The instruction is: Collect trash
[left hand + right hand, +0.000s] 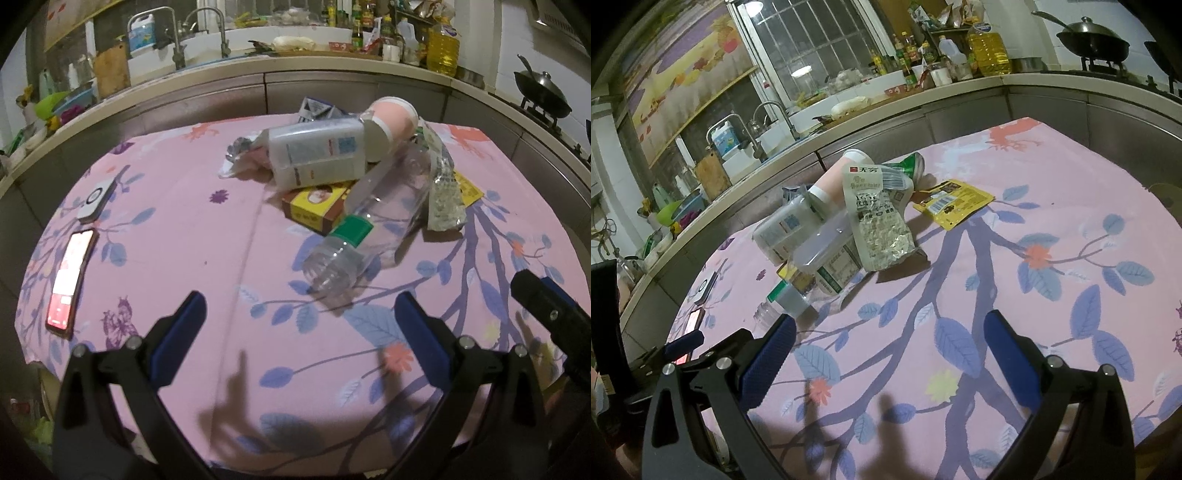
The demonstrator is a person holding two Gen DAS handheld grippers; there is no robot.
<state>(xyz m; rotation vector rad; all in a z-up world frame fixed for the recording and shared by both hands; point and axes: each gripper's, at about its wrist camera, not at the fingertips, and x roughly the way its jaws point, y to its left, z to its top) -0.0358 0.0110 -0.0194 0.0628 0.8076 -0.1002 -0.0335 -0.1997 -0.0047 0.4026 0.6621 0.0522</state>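
- Both claws are hovering spread and empty over the pink flowered surface [177, 206]: left claw [300, 314], right claw [889, 334].
- Just ahead of the left claw, a clear bottle [369, 236] with a green band is lying on its side.
- Beyond it, trash is piling together: a white container [317, 155], a pink cup [393, 120], a yellow box [314, 206], a silver wrapper [882, 229].
- Ahead of the right claw, a yellow packet [955, 203] is lying flat beside the pile.
- Far left of the left claw, a phone [72, 277] is glowing.

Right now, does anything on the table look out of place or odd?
Yes. The trash lies heaped in a pile: a clear bottle on its side, without a cap, leaning on a yellow box. A lit phone lies apart from it.
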